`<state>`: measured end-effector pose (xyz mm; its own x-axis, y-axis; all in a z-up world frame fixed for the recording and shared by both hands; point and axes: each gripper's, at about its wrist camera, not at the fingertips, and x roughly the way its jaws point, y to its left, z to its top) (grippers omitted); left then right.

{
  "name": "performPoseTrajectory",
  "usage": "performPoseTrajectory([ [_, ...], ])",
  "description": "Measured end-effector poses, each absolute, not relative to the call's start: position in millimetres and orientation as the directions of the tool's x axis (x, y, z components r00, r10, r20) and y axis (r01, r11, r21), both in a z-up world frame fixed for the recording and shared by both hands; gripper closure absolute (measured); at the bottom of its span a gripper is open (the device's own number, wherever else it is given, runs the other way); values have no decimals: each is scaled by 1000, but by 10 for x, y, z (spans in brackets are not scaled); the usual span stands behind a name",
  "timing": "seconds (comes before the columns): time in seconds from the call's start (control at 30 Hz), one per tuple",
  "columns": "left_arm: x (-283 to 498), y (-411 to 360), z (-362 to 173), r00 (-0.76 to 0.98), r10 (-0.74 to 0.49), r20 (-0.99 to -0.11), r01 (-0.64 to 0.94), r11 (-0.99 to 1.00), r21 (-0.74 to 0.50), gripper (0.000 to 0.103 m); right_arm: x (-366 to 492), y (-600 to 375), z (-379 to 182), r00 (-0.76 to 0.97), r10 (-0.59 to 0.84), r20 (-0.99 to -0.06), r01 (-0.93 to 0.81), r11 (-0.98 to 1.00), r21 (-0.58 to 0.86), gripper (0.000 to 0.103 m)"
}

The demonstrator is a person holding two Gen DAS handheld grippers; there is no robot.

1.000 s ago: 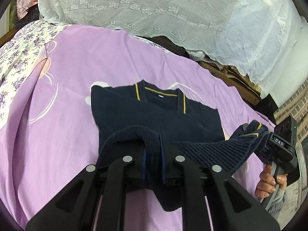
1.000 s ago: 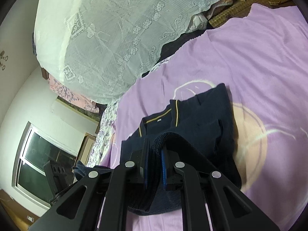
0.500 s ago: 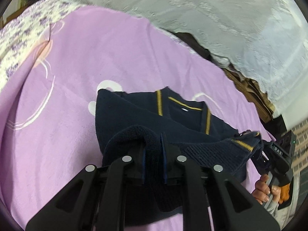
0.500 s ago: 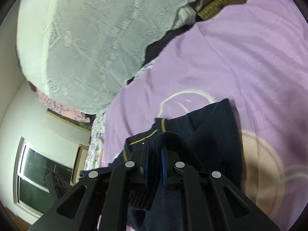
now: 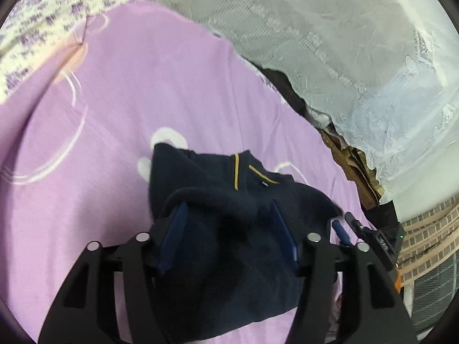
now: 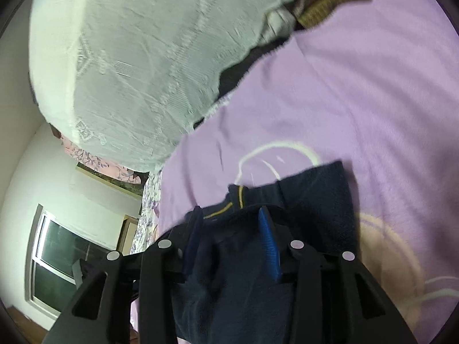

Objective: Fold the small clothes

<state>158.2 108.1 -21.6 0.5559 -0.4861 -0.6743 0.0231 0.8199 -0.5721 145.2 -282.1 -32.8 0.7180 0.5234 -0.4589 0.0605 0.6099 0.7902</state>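
Observation:
A navy knit sweater (image 5: pixel 218 177) with yellow collar trim lies on the purple blanket (image 5: pixel 172 86), its lower part folded up over the body. My left gripper (image 5: pixel 228 215) hovers over the folded hem. Its jaws are opening, and the fabric lies loose between the blue pads (image 5: pixel 175 229), which do not pinch it. In the right wrist view my right gripper (image 6: pixel 229 220) stands over the same sweater (image 6: pixel 318 200). Those jaws are opening too, with cloth slack between them. The right gripper (image 5: pixel 344 223) also shows at the sweater's right edge in the left wrist view.
A white lace cover (image 5: pixel 315 28) is heaped along the far side of the bed. A floral sheet (image 5: pixel 43 23) lies at the far left. Brown matting (image 5: pixel 358 166) and a brick-patterned wall (image 5: pixel 424 243) are at the right. A window (image 6: pixel 57 252) shows beyond the bed.
Both grippers carried the hem forward and down onto the sweater's body, then their jaws spread and let go of the fabric. The sweater now lies folded shorter.

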Motion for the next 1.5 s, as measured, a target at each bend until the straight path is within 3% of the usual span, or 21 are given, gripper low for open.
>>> performPoseTrajectory([
  [0.07,1508,1100,-116,619,-379,-688,-5,874,-487,32,1420,-2836,-253,727,517,-452,47,620,783,61],
  [0.17,1490,1069,-59,662,-256,-704,-27,931,-363,29,1389,-2851,-152,746,450,-491,51,697,715,61],
  [0.33,1699,881,-182,635,-233,-736,3,954,-299,29,1527,-2839,-270,728,381,-570,96,767,634,61],
  [0.57,1904,514,-360,639,-94,-764,19,994,-106,29,1740,-2622,-464,666,353,-657,79,842,533,61],
  [0.87,2038,592,-582,593,-34,-805,-43,996,-73,29,1845,-2473,-487,640,333,-692,53,880,473,60],
  [1.0,2034,568,-647,602,10,-799,-59,998,-32,23,1902,-2377,-533,623,294,-725,46,912,409,57],
  [1.03,2032,561,-653,608,25,-794,-64,998,-18,19,1906,-2361,-556,621,279,-732,49,919,391,58],
  [1.17,2009,502,-661,637,93,-766,-84,995,51,13,1877,-2397,-607,638,238,-733,81,925,371,89],
  [1.23,1997,489,-646,645,104,-757,-82,994,66,13,1842,-2464,-599,655,248,-714,90,912,399,95],
  [1.5,1898,374,-531,703,149,-696,-74,988,136,14,1704,-2482,-399,720,225,-656,71,917,392,96],
])
